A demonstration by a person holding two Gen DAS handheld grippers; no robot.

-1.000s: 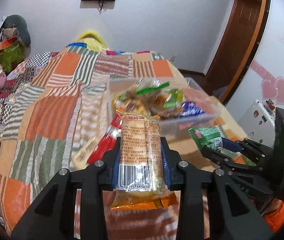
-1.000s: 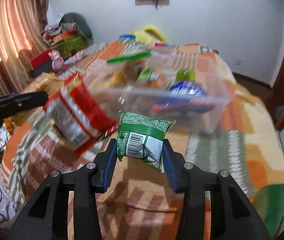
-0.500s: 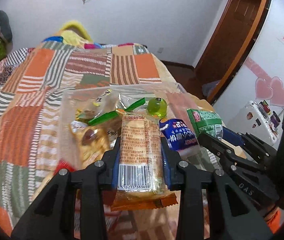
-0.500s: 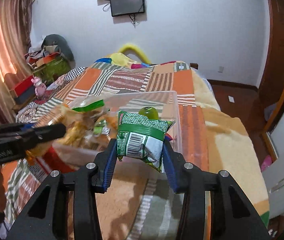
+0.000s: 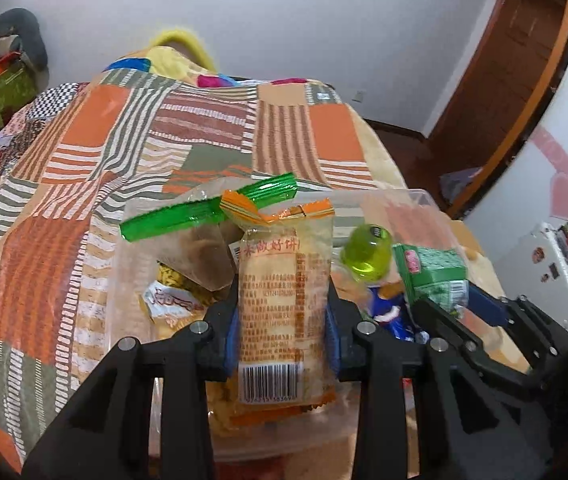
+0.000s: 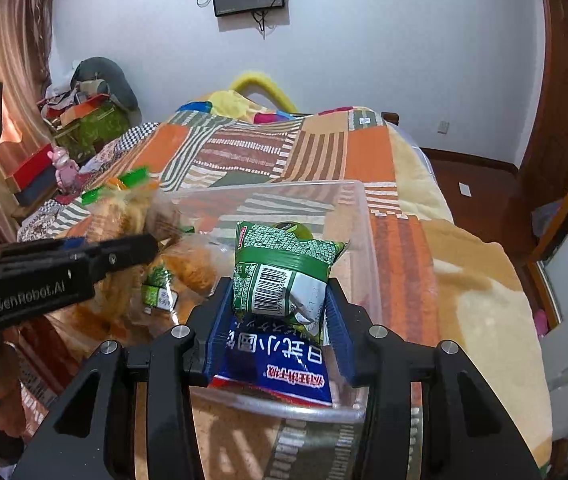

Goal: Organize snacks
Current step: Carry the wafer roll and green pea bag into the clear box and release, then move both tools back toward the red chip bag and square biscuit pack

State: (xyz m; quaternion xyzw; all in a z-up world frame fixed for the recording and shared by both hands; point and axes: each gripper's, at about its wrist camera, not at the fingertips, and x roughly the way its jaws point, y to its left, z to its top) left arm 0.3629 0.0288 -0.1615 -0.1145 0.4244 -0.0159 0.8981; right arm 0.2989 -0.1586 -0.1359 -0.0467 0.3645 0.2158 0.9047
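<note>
Tools [image 5: 284,320] [image 6: 279,304] gripping packets [image 5: 284,304] [image 6: 284,272], over bin [image 6: 368,240]

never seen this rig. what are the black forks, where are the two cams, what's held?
No robot arm: a person holds a pair of tongs in each hand, with a fisheye camera on each looking along its fingers. In the left view, the left tongs are shut on an orange cracker packet. In the right view, the right tongs are shut on a green snack packet. Both hang over a clear plastic bin of snacks, including a blue packet, standing on a patchwork bedspread.
</note>
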